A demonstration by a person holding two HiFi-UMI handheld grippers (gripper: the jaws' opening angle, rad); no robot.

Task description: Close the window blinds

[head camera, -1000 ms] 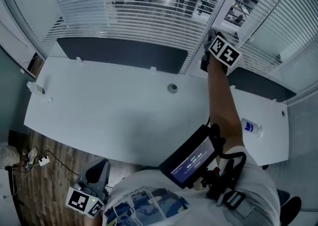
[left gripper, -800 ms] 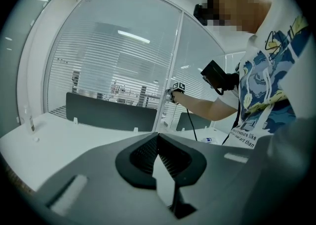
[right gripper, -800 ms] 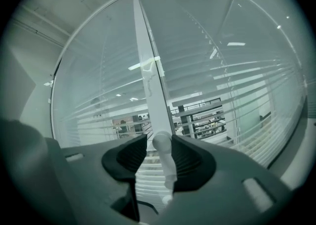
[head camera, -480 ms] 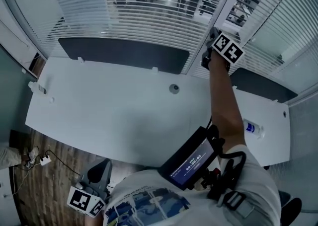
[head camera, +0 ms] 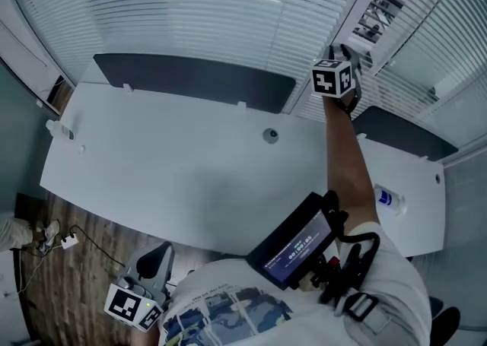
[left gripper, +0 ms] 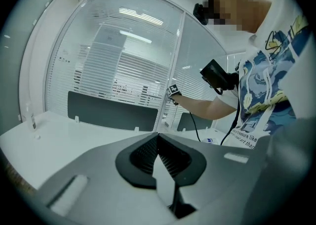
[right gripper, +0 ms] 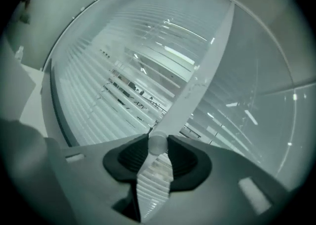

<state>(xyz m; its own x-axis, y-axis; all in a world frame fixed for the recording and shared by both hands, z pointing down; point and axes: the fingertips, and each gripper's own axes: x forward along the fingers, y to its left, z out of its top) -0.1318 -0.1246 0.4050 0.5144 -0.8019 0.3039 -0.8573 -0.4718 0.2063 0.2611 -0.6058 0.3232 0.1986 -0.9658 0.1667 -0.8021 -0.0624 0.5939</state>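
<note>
Clear blind wand (right gripper: 158,146) pinched in R gripper (right gripper: 158,142), jaws just closing; L gripper (left gripper: 157,139) jaws together, empty.

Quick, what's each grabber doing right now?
Left gripper: closed, holding nothing.
Right gripper: jaws just closed tighter, gripping the blind wand.

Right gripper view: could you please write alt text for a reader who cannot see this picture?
The right tongs grip a round translucent knob, apparently the end of the blinds' wand, between their dark pads, having just closed a little further. Behind, white window blinds fill the left, and a pale window post runs diagonally up to the right.
</note>
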